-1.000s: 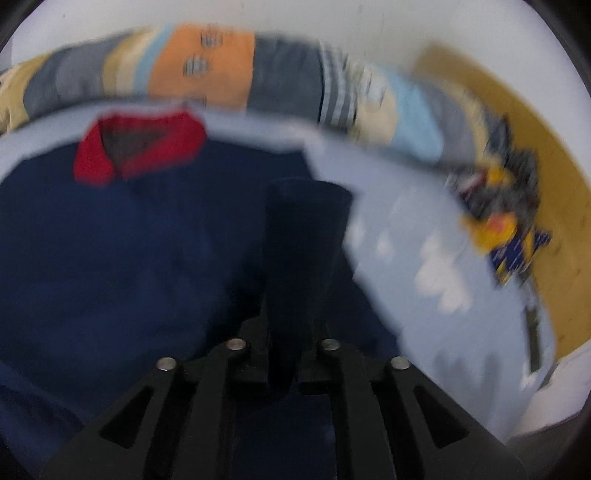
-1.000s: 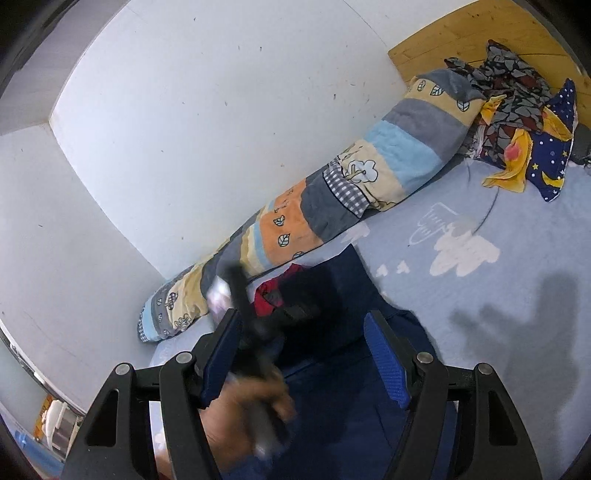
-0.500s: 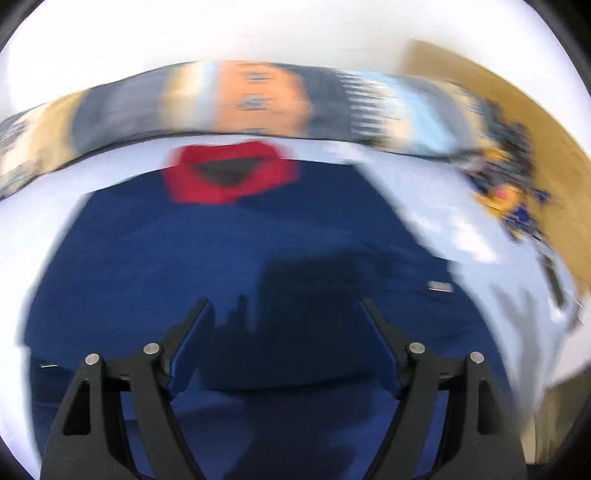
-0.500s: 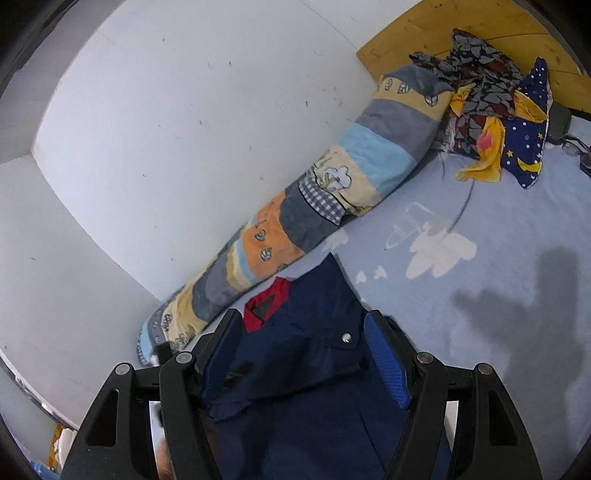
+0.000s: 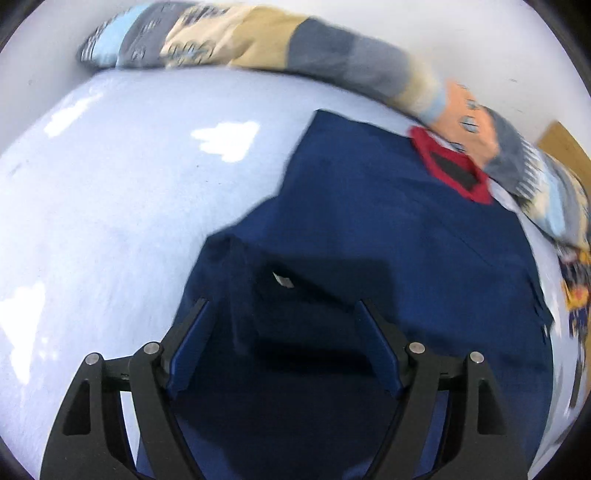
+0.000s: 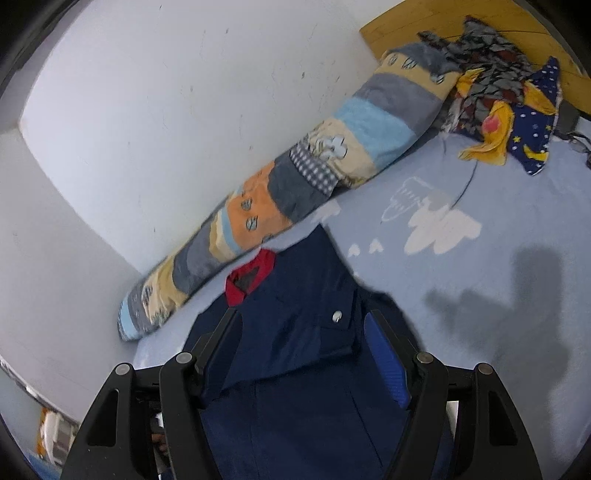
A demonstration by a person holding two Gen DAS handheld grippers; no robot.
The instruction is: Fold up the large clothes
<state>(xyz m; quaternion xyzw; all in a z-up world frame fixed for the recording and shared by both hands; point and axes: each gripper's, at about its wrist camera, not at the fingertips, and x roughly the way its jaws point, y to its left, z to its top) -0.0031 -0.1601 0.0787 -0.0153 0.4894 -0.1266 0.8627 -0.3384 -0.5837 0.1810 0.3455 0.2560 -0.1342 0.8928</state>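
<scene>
Navy jacket (image 5: 388, 229) released since before; left tongs (image 5: 284, 343) now spread above it.

- A pale blue bed sheet (image 6: 517, 258) with white clouds is seen.
- A navy jacket (image 6: 303, 317) is spread near.
- A patchwork bolster (image 6: 295, 177) is laid along the far wall.
- Crumpled clothes (image 6: 498, 92) are heaped far right.

To your left of the jacket (image 5: 369, 229), the blue sheet (image 5: 110, 221) lies bare and open. On the far side, the long striped bolster (image 6: 295, 177) runs along the wall (image 6: 147, 110), blocking that edge. Far right, a heap of clothes (image 6: 506, 107) crowds the wooden headboard (image 6: 443, 22).
</scene>
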